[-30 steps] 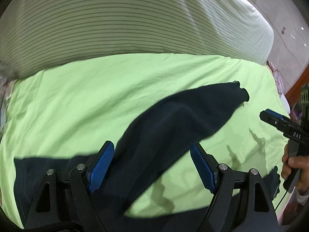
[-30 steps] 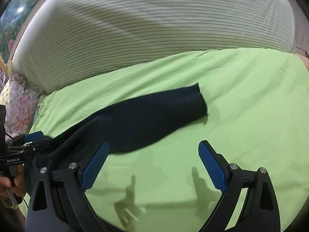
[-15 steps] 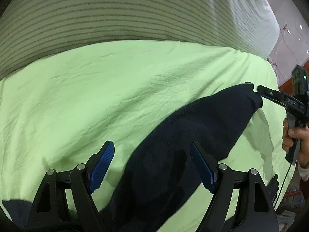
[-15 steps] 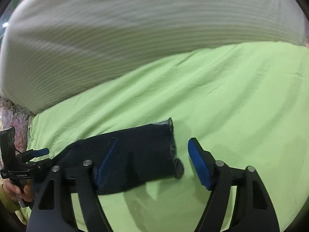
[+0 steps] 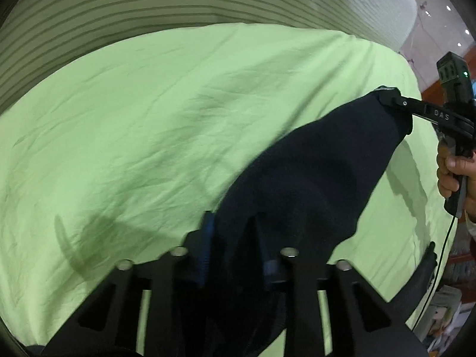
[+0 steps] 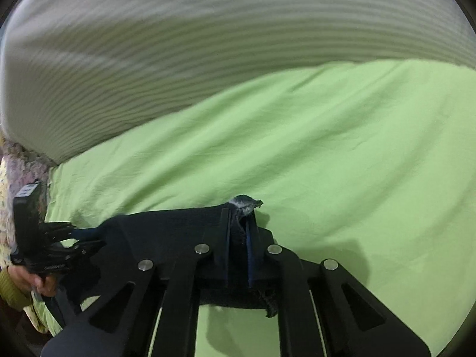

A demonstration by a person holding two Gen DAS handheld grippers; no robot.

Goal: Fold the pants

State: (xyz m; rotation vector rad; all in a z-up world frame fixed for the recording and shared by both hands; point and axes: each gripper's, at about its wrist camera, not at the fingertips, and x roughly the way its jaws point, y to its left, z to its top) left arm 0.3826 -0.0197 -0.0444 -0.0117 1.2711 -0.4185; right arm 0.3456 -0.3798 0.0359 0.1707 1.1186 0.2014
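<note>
Dark navy pants [image 5: 312,172] lie on a light green sheet [image 5: 134,125]. One leg stretches between my two grippers. My left gripper [image 5: 235,232] points down at the wide part of the leg; its jaws are closing with a bunch of fabric pinched between the blue pads [image 5: 205,247]. My right gripper [image 6: 239,217] is shut on the frayed hem [image 6: 245,202] at the leg's end. From the left wrist view the right gripper [image 5: 385,96] shows at the hem, held by a hand [image 5: 455,172]. The right wrist view shows the left gripper [image 6: 95,236] at the pants [image 6: 172,232].
A big white striped mattress or bolster [image 5: 148,3] runs along the far side of the green sheet [image 6: 342,148]. Floral cloth [image 6: 12,178] lies at the left end. Past the bed's right edge is floor with clutter [image 5: 446,312].
Both grippers were open above the pants. The left came down over the leg and its jaws closed onto the fabric. The right moved to the hem and shut on it.
</note>
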